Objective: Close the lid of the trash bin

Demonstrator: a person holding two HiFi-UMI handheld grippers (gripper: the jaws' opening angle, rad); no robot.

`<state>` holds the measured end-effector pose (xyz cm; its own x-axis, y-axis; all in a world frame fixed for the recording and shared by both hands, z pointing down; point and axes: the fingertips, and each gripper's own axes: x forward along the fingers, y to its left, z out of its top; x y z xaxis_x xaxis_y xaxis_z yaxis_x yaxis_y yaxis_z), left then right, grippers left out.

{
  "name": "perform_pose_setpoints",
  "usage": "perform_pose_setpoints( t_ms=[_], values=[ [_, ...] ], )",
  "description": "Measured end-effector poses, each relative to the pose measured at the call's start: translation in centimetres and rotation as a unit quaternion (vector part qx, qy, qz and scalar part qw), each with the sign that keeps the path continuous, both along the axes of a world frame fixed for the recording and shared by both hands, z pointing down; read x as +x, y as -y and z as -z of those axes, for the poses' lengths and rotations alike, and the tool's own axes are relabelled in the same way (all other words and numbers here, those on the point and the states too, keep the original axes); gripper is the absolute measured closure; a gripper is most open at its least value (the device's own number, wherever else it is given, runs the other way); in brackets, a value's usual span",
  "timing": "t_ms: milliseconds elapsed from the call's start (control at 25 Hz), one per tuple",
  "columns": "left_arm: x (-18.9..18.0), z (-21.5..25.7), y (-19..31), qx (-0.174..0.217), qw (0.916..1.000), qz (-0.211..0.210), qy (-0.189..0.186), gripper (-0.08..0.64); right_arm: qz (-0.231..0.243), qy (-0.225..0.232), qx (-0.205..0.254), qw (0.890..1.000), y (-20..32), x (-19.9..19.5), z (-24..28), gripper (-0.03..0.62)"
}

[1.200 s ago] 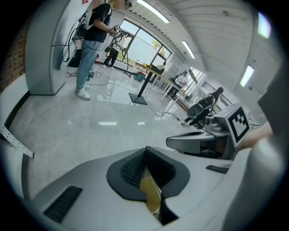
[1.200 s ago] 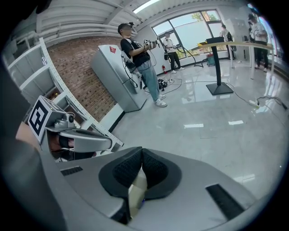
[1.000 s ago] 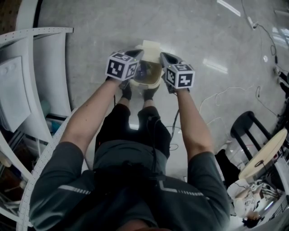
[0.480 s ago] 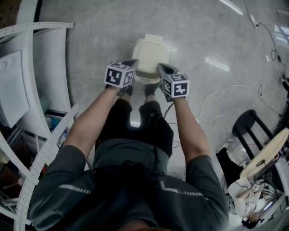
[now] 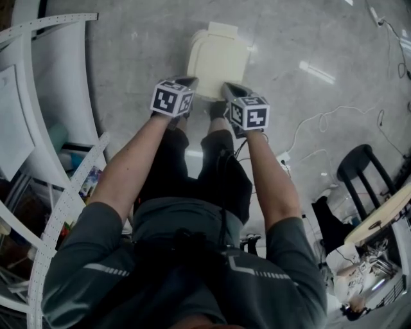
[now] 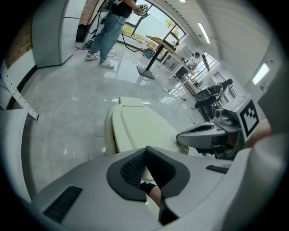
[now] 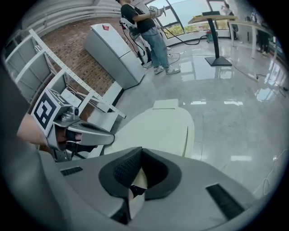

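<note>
We held the left tongs and right tongs closed and empty, by the near edge of the shut trash bin lid.

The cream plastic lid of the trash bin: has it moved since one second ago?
Yes. The cream plastic lid has swung down onto the bin body, whose dark inside showed earlier and is now covered.

Lab hall: perforated racks, pedestal tables.

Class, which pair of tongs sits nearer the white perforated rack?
The left tongs, on the rack's side of the trash bin; the right tongs are farther off.
</note>
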<state>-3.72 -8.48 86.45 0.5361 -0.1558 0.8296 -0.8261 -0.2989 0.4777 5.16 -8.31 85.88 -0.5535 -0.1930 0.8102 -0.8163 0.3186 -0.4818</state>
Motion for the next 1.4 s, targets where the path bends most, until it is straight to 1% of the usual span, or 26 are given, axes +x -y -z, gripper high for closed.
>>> perform_pose_setpoints(
  t_ms=[120,200,440,640,840,960,1120,1280,1400],
  values=[
    [0.2,-1.6,-0.9,-0.005,0.9998,-0.016,0.010,0.561,0.010,-0.002,-0.010,1.000,-0.5,-0.1,-1.7,0.588],
    [0.1,-2.6,-1.4,-0.011,0.9996,-0.019,0.015,0.561,0.015,-0.007,-0.015,1.000,-0.8,-0.1,-2.8,0.588],
    [0.5,-5.2,-3.0,-0.030,0.9989,-0.032,0.014,0.561,0.031,-0.013,-0.039,0.999,-2.2,-0.1,-5.8,0.588],
    [1.2,-5.8,-2.5,-0.020,0.9991,-0.035,0.014,0.561,0.039,-0.024,-0.028,0.999,-2.1,-0.4,-6.6,0.588],
    [2.3,-6.2,-2.3,-0.010,0.9983,-0.056,0.014,0.561,0.037,-0.031,-0.034,0.998,-2.1,-0.4,-7.2,0.588],
    [2.1,-6.7,-2.7,-0.017,0.9986,-0.047,0.014,0.561,0.038,-0.028,-0.034,0.998,-2.2,-0.5,-7.2,0.588],
    [1.7,-7.1,-2.6,-0.017,0.9993,-0.031,0.012,0.561,0.030,-0.029,-0.032,0.999,-2.1,-0.8,-7.7,0.588],
    [1.8,-7.5,-2.5,-0.021,0.9992,-0.030,0.017,0.561,0.012,-0.031,-0.033,0.999,-2.0,-0.7,-7.8,0.588],
    [1.6,-7.7,-2.7,-0.027,0.9991,-0.026,0.022,0.561,0.012,-0.030,-0.030,0.999,-2.0,-0.7,-7.9,0.588]
  ],
)
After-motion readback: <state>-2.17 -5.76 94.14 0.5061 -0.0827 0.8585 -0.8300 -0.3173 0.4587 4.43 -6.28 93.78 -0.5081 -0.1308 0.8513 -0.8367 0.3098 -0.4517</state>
